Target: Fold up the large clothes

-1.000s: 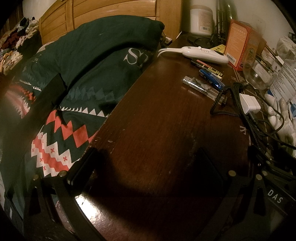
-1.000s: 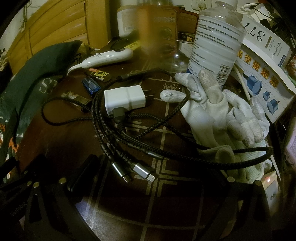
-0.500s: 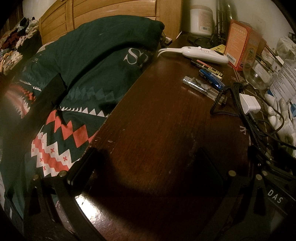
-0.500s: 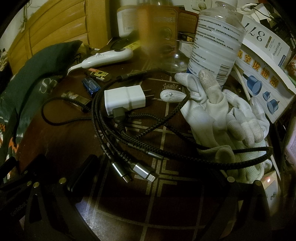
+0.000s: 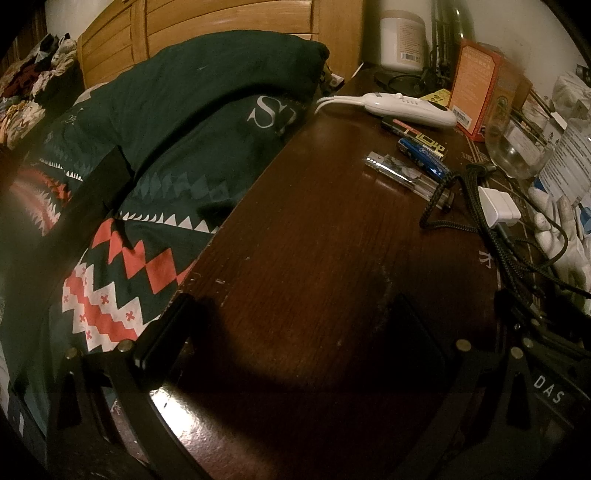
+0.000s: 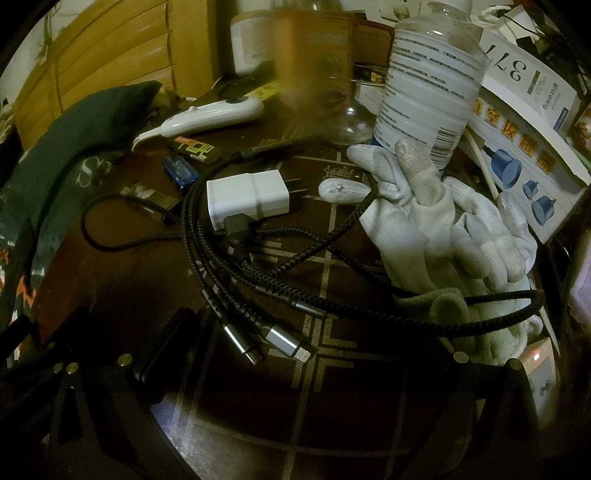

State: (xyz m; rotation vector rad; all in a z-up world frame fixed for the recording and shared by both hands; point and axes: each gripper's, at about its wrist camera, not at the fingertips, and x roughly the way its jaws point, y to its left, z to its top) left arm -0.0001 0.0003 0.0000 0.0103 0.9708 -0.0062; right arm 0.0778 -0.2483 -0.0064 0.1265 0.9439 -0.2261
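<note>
A dark green cloth [image 5: 192, 122] with a red and white zigzag pattern lies on the bed left of a dark wooden table [image 5: 314, 236]; its edge also shows in the right wrist view [image 6: 55, 158]. My left gripper [image 5: 291, 332] is open and empty, resting low over the table's near edge beside the cloth. My right gripper [image 6: 310, 350] is open and empty, low over the table in front of a tangle of black cables [image 6: 258, 266]. The right finger of each gripper is in shadow.
On the table lie a white charger [image 6: 247, 195], white gloves [image 6: 443, 229], a plastic bottle [image 6: 428, 81], a white remote [image 5: 406, 107], lighters [image 5: 421, 151], an orange box [image 5: 476, 88] and a glass bowl [image 5: 513, 151]. A wooden headboard [image 5: 221, 33] stands behind the cloth.
</note>
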